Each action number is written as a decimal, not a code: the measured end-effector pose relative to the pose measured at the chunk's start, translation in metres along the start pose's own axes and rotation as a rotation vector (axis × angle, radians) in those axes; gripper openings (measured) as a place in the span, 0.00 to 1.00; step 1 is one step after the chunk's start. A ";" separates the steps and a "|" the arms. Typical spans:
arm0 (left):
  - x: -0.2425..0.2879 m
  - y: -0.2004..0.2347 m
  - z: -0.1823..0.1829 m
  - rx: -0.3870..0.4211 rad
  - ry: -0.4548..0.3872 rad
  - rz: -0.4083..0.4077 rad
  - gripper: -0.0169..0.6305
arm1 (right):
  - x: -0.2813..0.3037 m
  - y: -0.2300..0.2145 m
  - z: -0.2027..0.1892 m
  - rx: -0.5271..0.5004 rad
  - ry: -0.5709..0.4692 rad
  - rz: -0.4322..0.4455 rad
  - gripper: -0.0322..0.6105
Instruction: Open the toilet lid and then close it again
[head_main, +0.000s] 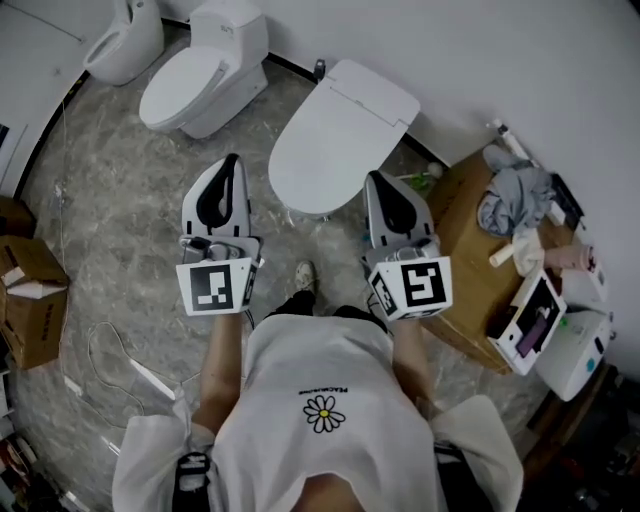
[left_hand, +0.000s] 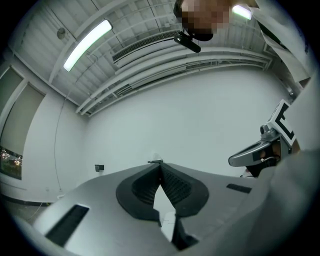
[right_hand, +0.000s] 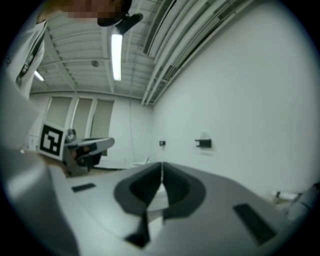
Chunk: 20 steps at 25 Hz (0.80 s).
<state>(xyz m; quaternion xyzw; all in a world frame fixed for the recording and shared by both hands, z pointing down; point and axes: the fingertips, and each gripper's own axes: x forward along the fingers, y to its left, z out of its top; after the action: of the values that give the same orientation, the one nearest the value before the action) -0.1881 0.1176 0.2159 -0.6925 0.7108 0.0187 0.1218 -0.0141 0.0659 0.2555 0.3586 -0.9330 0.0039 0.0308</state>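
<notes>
Jaws of the left gripper (head_main: 232, 162) are pressed together with nothing between them, held level above the marbled floor (head_main: 120, 200), with a cardboard box (head_main: 30, 300) at the far left. Just beyond and between both grippers stands the toilet, its white toilet lid (head_main: 335, 140) down; two more toilets (head_main: 200, 75) stand farther left. The right gripper (head_main: 376, 180) is likewise closed and empty, beside a brown tabletop (head_main: 465, 225) bearing a grey cloth (head_main: 515, 195).

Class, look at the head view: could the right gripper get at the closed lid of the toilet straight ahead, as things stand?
Probably yes. The right gripper, shut and empty, is held just beside the closed lid, and nothing stands between them. It may need to come down a little first.
</notes>
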 end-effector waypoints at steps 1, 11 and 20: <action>0.009 0.006 -0.003 -0.005 -0.003 0.000 0.06 | 0.008 -0.002 0.001 -0.002 0.002 -0.002 0.10; 0.051 0.017 -0.048 -0.026 0.102 0.050 0.05 | 0.059 -0.047 -0.014 0.007 0.013 -0.047 0.10; 0.063 0.019 -0.071 -0.028 0.163 0.068 0.05 | 0.077 -0.067 -0.029 0.031 0.053 -0.050 0.10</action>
<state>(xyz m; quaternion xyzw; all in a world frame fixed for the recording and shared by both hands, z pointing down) -0.2183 0.0425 0.2692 -0.6688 0.7411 -0.0238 0.0534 -0.0245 -0.0346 0.2879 0.3821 -0.9224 0.0270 0.0499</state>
